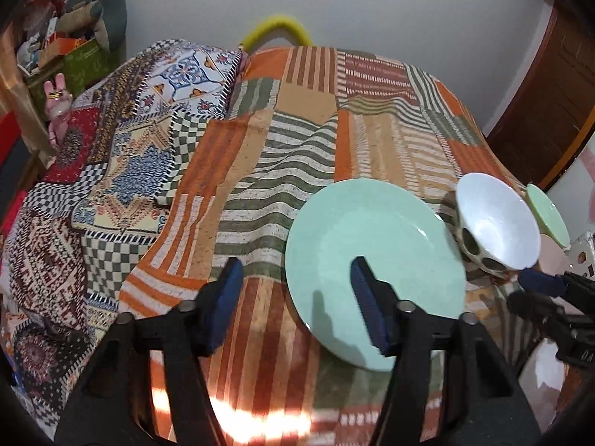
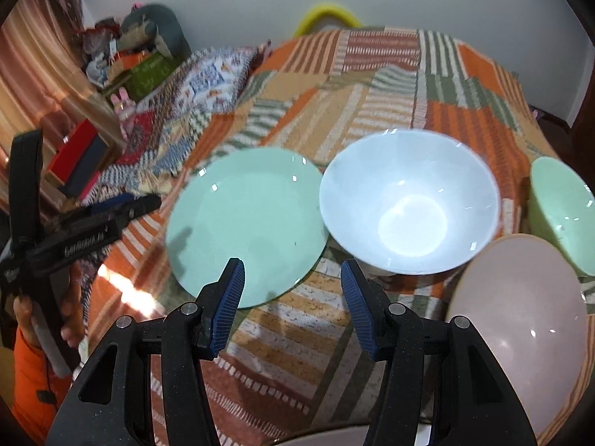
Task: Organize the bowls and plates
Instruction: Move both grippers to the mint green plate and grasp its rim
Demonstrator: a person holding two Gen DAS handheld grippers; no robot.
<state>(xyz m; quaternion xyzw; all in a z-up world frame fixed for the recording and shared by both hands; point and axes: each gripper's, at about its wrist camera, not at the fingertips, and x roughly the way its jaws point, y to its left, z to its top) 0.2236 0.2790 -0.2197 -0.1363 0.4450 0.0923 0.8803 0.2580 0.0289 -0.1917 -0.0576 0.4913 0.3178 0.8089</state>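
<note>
A mint green plate (image 1: 375, 245) (image 2: 245, 219) lies on the striped bedspread (image 1: 282, 156). To its right stands a white bowl (image 1: 496, 219) (image 2: 409, 200) with a spotted outside, then a light green bowl (image 1: 548, 213) (image 2: 561, 212) and a pink plate (image 2: 520, 319) near the front right. My left gripper (image 1: 295, 282) is open and empty, its right finger over the green plate's near side. My right gripper (image 2: 292, 282) is open and empty, just in front of the gap between the green plate and the white bowl.
A patchwork quilt (image 1: 122, 171) covers the bed's left side. A box of clutter and soft toys (image 1: 70, 37) stands at the far left by the wall. A yellow hoop (image 1: 277, 29) pokes up behind the bed. A brown door (image 1: 550, 96) is at the right.
</note>
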